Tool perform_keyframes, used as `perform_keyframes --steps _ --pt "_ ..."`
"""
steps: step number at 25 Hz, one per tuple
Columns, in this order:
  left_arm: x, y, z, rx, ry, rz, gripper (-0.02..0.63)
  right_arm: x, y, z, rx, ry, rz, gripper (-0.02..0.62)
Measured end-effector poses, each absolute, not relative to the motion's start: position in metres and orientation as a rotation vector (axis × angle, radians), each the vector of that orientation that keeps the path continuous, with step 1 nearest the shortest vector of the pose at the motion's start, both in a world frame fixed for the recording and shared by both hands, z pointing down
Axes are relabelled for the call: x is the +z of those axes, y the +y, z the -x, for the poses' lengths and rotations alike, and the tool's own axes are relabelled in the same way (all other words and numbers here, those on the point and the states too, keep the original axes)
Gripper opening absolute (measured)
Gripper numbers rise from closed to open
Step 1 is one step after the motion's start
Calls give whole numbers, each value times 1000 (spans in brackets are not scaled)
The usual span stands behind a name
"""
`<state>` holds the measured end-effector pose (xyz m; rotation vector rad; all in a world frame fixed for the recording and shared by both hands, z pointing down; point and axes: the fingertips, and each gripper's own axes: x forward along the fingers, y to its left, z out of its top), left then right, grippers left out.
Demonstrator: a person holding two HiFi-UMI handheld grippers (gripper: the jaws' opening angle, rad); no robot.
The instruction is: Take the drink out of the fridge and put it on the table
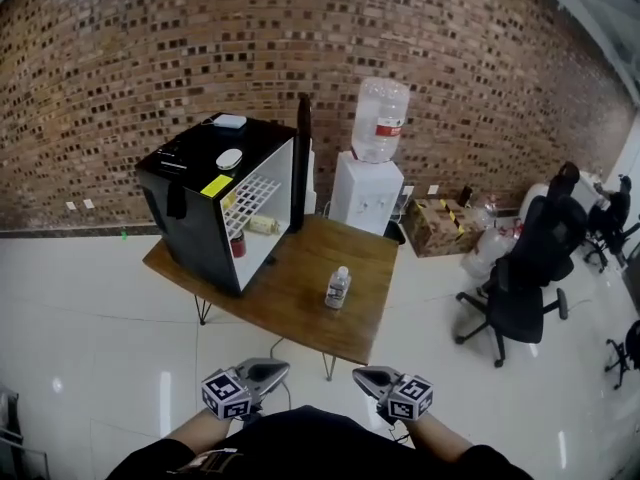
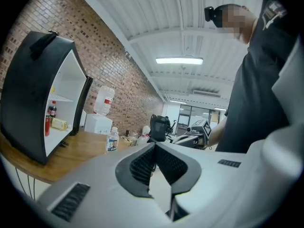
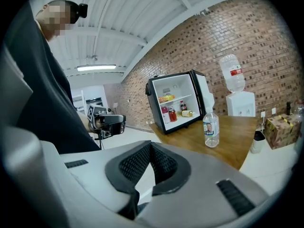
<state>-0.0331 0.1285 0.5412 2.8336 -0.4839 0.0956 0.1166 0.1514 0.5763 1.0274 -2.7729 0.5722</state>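
A clear water bottle (image 1: 338,288) with a white cap stands upright on the wooden table (image 1: 300,308), to the right of a black mini fridge (image 1: 200,203) whose door stands open. Red drink bottles (image 3: 172,114) and a yellowish pack sit on the fridge's shelves. My left gripper (image 1: 272,370) and right gripper (image 1: 365,376) hang side by side near my body, well short of the table, both shut and empty. In the left gripper view the bottle (image 2: 112,140) shows beyond the shut jaws; in the right gripper view the bottle (image 3: 211,128) stands in front of the fridge (image 3: 176,101).
A white water dispenser (image 1: 370,178) with a large jug stands behind the table against the brick wall. A cardboard box (image 1: 440,223) and black office chairs (image 1: 525,268) are at the right. White tiled floor lies between me and the table.
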Motion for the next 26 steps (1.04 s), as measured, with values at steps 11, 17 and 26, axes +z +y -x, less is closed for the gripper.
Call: perform_keyframes --steps 11,17,26 --pt "543 142 94 198 -424 -2898 3 574 168 -76 576 -2739 -1146 2" --pt "541 135 107 173 -415 -2884 3 570 166 -56 541 -2742 -1120 2" --pt "537 143 107 156 -398 -2880 3 565 174 -68 533 -2731 -1157 2"
